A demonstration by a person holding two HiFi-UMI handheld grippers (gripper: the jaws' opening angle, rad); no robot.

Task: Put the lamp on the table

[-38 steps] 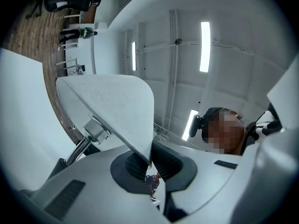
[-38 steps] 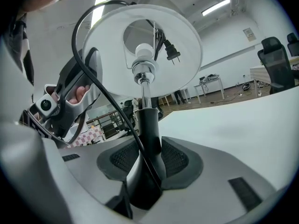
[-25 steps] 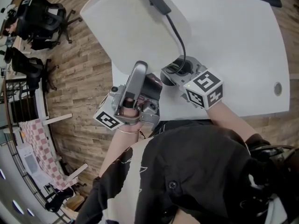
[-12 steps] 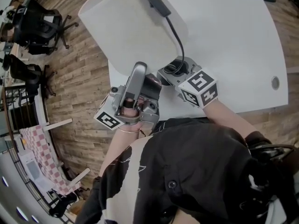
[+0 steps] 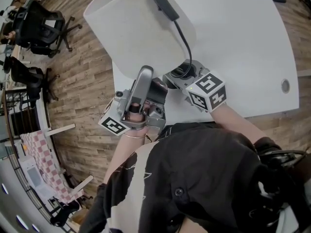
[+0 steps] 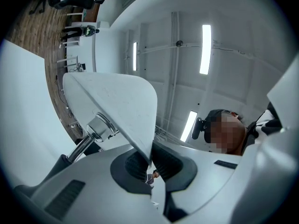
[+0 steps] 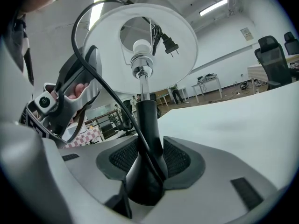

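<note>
Seemingly, lamp base [image 7: 145,181] near table [image 5: 243,47] edge, shade [image 5: 136,28] overhanging floor [image 5: 87,81].

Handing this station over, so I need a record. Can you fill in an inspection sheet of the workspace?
Surface: white table, round hole near its right edge.
Job's things: lamp, white shade, black base at table's near edge.
Clutter: nothing seen.
Grippers: left gripper shut on shade's rim; right gripper jaws have just been opening, base between them.
Cables: lamp's black cord draped over shade.
Surroundings: wooden floor, office chairs.
</note>
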